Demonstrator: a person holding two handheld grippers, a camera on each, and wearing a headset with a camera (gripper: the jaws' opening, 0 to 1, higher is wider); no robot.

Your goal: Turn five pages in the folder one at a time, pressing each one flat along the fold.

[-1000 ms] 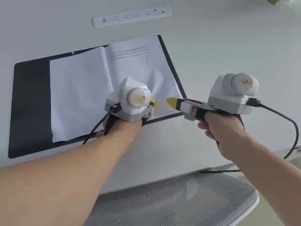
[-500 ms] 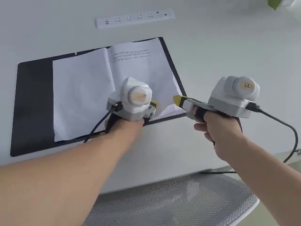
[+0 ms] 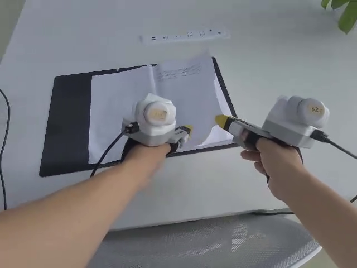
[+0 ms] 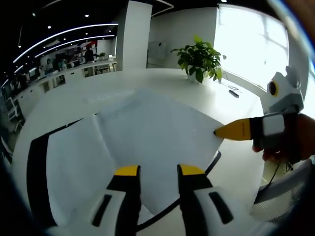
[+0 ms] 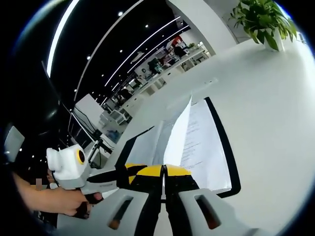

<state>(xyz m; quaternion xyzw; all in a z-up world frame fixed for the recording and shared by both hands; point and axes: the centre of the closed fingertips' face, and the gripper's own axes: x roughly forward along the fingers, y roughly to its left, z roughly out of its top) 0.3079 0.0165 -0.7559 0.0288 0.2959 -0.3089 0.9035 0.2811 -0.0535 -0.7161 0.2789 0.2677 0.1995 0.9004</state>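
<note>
Nearest, the mesh chair sits under the edge of the white table, and both forearms reach over it. The left gripper is still low over the near edge of the open folder, close to the fold. Its jaws are parted with a clear gap and grip nothing, and white paper lies beneath them. Its cable trails back toward the person. The right gripper comes in from the right with its jaws closed together on the outer edge of the top page. In the right gripper view the sheet rises edge-on from between the yellow tips. Compared with a second ago, that outer edge looks lifted a little further off the folder, while both grippers keep much the same places against it. The wider shift of the scene is the headset moving, since folder and table have slid together in the picture. The left-hand sheet lies flat on the black cover. Beyond the folder a white power strip lies on the table, and farther off stands a green plant.
</note>
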